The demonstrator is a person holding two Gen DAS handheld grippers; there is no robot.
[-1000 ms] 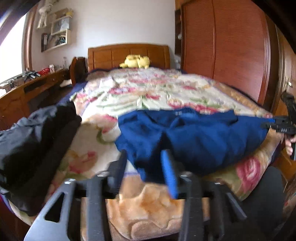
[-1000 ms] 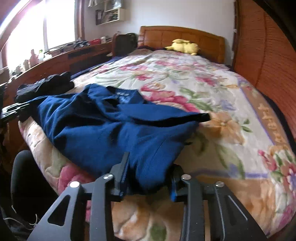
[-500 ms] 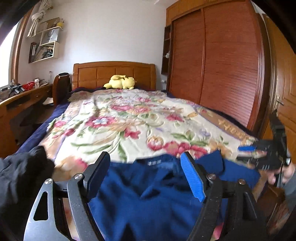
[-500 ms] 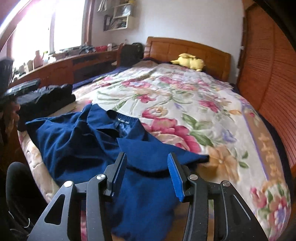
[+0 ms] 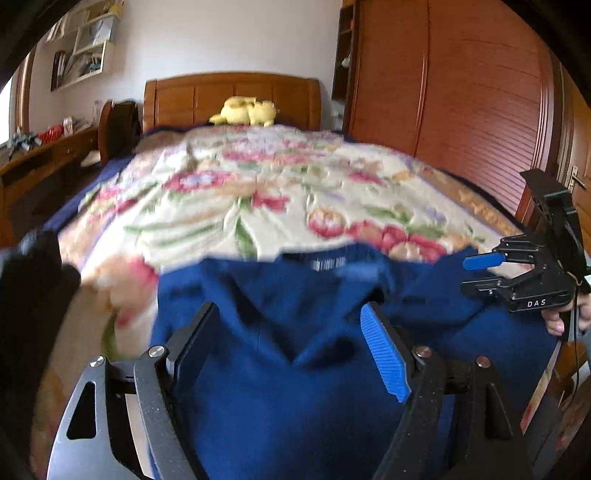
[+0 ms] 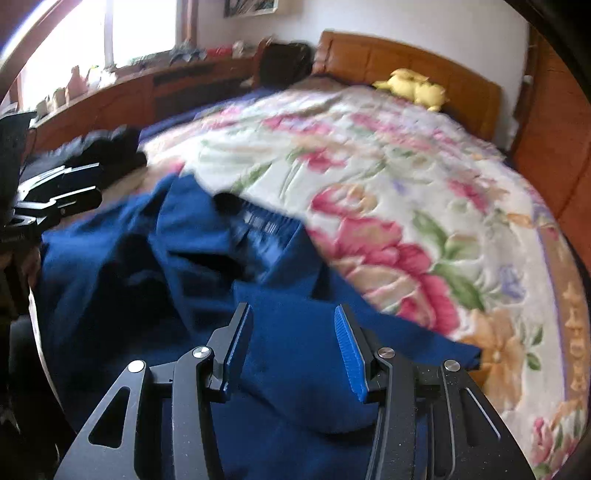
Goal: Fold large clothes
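With the navy garment (image 5: 295, 387) spread at the bed's (image 5: 229, 199) 6 o'clock edge for folding, both the left gripper (image 5: 288, 350) and right gripper (image 6: 291, 347) hover above it, fingers spread, pinching nothing.

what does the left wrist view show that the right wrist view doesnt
Only the left wrist view shows the tall wooden wardrobe, the wall shelf and the right gripper from outside, jaws apart over the garment's edge. Only the right wrist view shows the bright window and the left gripper seen side-on. Both show the blue garment on the floral bedspread, the yellow plush toy by the headboard and the black clothing.
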